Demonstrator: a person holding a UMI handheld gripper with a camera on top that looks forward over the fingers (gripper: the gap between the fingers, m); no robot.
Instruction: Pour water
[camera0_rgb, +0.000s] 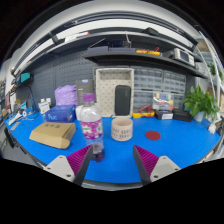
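Note:
A clear plastic bottle (91, 122) with a pink cap and a dotted label stands upright on the blue table (170, 145), just ahead of my left finger. A beige cup (122, 128) stands to its right, beyond the gap between the fingers. My gripper (112, 160) is open and empty. Its magenta pads (80, 158) spread wide over the bare blue surface, with nothing between them.
A cardboard box (52, 134) lies left of the bottle. A purple bag (66, 96) and a blue box (60, 114) sit behind it. A red disc (153, 134) lies to the right. A white tray (114, 92) leans against the back wall. A plant (203, 102) stands at the far right.

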